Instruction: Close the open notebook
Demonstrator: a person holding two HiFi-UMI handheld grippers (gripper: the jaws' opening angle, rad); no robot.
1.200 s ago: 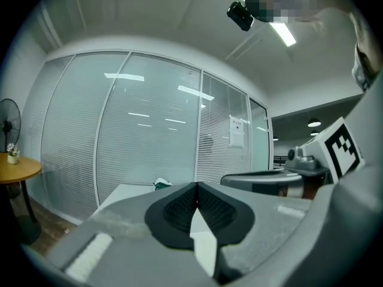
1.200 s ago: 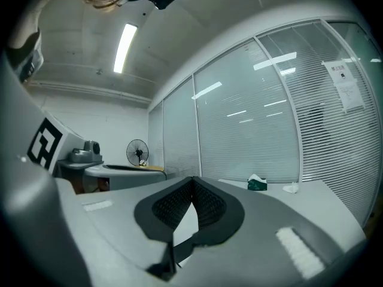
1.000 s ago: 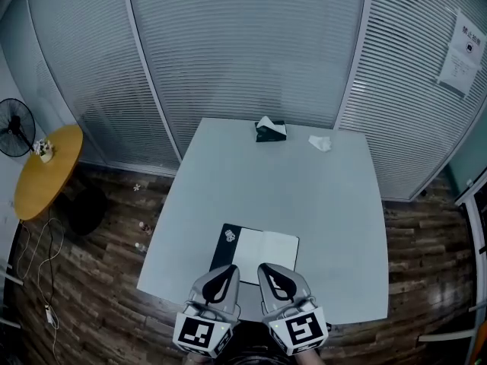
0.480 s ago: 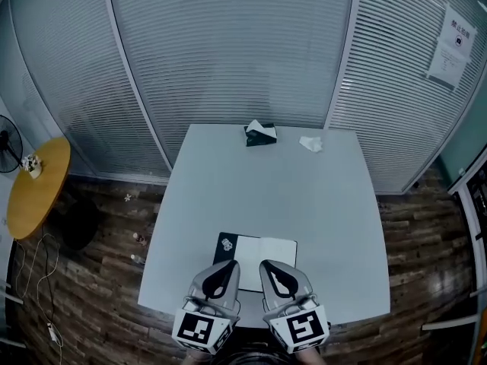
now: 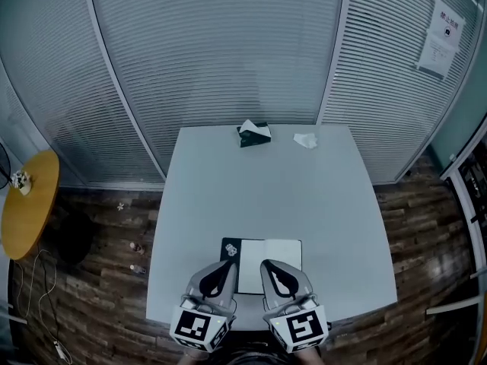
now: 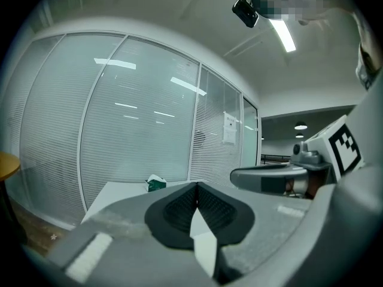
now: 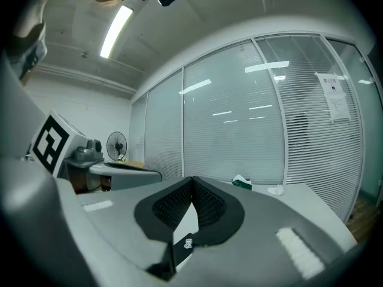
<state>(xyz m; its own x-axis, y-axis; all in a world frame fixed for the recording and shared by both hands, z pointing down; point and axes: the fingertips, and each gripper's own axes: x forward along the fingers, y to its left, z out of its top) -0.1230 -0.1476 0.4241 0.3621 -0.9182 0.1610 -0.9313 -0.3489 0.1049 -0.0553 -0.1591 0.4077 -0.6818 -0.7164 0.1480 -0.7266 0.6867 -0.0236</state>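
Note:
The open notebook [image 5: 268,263] lies flat near the front edge of the pale grey table [image 5: 259,188], white pages up, a dark cover flap with a small sticker [image 5: 230,249] on its left. My left gripper [image 5: 227,265] and right gripper [image 5: 267,265] hover side by side over the notebook's near edge, both pointing away from me. In the left gripper view the jaws [image 6: 196,185] meet at the tips with nothing held. The right gripper [image 7: 192,179] is shut and empty too; the page and sticker [image 7: 187,243] show below its pads.
A dark tissue box [image 5: 253,134] and a crumpled tissue [image 5: 305,140] sit at the table's far edge. Glass walls with blinds stand behind. A round yellow side table [image 5: 27,204] is at the left, and cables lie on the wooden floor [image 5: 30,295].
The view has swung so the table sits more squarely ahead. Both shut grippers have drifted a little across the notebook's near edge. The notebook stays open and flat.

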